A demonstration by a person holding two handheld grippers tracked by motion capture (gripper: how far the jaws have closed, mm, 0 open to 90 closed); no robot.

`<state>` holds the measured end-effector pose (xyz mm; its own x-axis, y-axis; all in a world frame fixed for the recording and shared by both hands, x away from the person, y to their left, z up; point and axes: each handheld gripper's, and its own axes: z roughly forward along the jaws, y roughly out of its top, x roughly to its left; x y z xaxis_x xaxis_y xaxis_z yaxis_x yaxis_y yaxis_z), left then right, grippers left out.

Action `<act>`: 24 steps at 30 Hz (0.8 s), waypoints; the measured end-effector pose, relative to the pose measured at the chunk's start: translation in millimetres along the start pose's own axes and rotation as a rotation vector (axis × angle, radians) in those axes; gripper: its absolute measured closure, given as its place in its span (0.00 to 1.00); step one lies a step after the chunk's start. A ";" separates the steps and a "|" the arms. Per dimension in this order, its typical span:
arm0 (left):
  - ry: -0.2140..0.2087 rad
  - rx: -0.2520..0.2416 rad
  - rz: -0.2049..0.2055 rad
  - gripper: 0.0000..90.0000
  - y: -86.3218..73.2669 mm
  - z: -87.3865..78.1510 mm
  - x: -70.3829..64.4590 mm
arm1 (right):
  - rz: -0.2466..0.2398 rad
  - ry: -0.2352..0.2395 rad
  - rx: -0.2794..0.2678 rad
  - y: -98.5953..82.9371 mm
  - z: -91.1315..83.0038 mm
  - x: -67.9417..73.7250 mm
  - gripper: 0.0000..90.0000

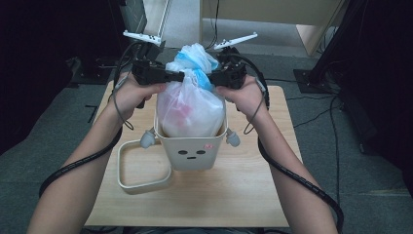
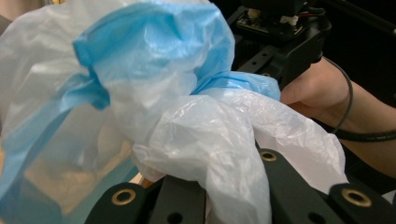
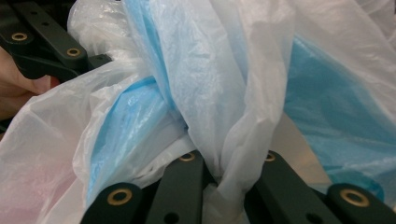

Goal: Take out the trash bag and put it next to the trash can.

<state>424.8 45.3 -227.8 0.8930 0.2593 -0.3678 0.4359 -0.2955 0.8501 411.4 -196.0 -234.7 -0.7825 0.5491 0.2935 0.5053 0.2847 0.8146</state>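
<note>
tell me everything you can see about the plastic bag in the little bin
The plastic bag is thin, crinkled, translucent white film with blue parts at the top, and something pinkish shows through its body. It stands full and bulging in the small cream bin with a drawn face, rising well above the rim. Its neck is gathered into a bunch, and both the left gripper and right gripper pinch that bunch from opposite sides, film pressed between their black jaws.

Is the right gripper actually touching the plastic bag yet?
Touching. In the right gripper view, the right gripper has its jaws closed on a twisted strip of the plastic bag, with film pinched between them.
</note>
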 end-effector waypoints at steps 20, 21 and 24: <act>0.104 0.010 -0.028 0.97 10.1 -3.2 5.3 | 0.058 -0.035 -0.081 -23.0 -71.0 -29.2 0.48; 0.108 0.008 -0.032 0.97 10.2 -3.0 5.7 | 0.074 -0.032 -0.088 -23.8 -73.5 -30.3 0.48; 0.130 0.016 -0.037 0.97 11.4 -2.2 6.8 | 0.063 -0.035 -0.101 -24.2 -81.0 -29.0 0.48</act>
<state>435.6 45.7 -219.9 0.8546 0.3873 -0.3458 0.4709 -0.2975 0.8305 392.4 -282.5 -222.4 -0.7364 0.5910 0.3293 0.5124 0.1693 0.8419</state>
